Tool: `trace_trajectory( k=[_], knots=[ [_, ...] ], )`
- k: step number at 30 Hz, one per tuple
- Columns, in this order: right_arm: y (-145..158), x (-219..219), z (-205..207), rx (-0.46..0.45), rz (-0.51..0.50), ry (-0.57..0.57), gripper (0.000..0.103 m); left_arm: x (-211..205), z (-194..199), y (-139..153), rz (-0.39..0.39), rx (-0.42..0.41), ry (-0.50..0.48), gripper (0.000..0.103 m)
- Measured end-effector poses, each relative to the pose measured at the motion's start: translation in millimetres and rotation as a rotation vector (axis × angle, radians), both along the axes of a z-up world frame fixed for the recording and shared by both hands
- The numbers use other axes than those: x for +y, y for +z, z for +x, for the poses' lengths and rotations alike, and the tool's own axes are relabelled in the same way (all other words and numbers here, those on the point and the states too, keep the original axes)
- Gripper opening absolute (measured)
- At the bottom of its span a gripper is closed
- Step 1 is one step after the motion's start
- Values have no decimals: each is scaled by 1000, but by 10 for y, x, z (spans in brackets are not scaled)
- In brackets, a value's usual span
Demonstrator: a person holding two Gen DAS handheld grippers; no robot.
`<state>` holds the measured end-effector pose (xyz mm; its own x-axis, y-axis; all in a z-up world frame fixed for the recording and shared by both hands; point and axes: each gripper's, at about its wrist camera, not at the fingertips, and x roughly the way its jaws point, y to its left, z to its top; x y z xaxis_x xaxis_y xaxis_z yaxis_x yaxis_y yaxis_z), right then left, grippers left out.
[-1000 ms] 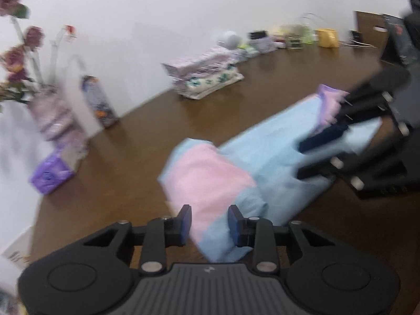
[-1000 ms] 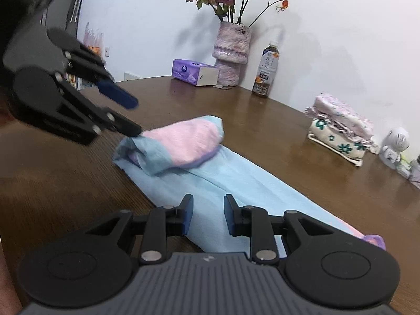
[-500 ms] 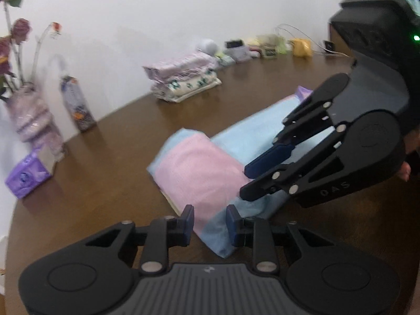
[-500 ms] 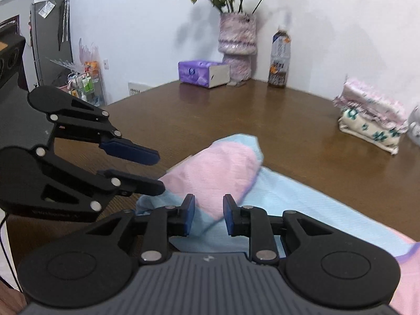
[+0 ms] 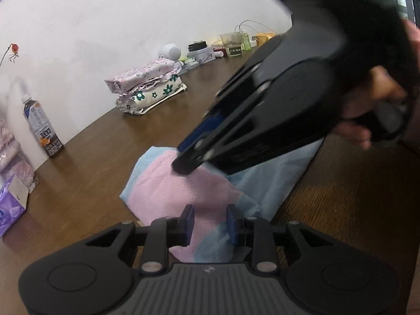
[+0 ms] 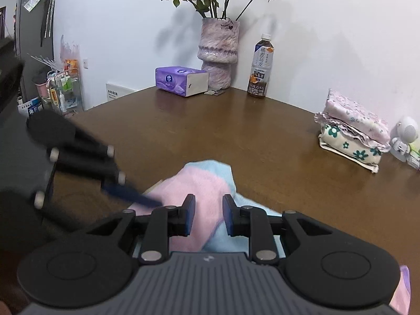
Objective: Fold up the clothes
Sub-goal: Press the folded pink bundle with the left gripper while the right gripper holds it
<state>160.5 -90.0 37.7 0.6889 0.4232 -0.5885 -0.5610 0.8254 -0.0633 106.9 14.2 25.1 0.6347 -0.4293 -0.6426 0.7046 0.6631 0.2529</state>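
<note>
Lying near the brown wooden table's point(image 6: 262, 136) front edge, the pink-and-blue folded cloth point(image 5: 181, 191) is flanked by both grippers. The left gripper point(image 5: 209, 224) is held apart around its fold; the right gripper point(image 6: 209, 214), closing, is unclamped. Stacked floral fabrics point(image 6: 354, 134) are set by the far edge.

Soft even indoor light, fisheye-bent dark corners, faint wall shadows, 2 passing grippers motion-blurred, perhaps slightly defocused

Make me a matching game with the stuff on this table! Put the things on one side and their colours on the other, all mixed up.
Things:
1. tissue box
2. garment being folded
3. tea bottle
4. table

Colours:
A. pink and light blue
B. brown wood
C. purple
D. dark drink, white cap

Pairs: 1-C, 2-A, 3-D, 4-B
</note>
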Motion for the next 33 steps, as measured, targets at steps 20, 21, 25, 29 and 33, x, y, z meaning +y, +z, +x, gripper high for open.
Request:
trace_trajectory(
  k=[20,21,25,29,33],
  knots=[
    [-113,-108,348,57,43,-24,10,-35,682,5,58,10,-4,16],
    [-129,-101,377,60,42,-24,10,-22,676,9,53,10,-3,19],
    [-215,-102,489,95,42,-33,10,90,752,97,6,-13,54,19],
    [-196,-159,523,89,76,-54,10,108,874,2,-3,13,80,19],
    [-255,-147,592,109,69,-66,10,167,850,-32,-38,5,109,19]
  ],
)
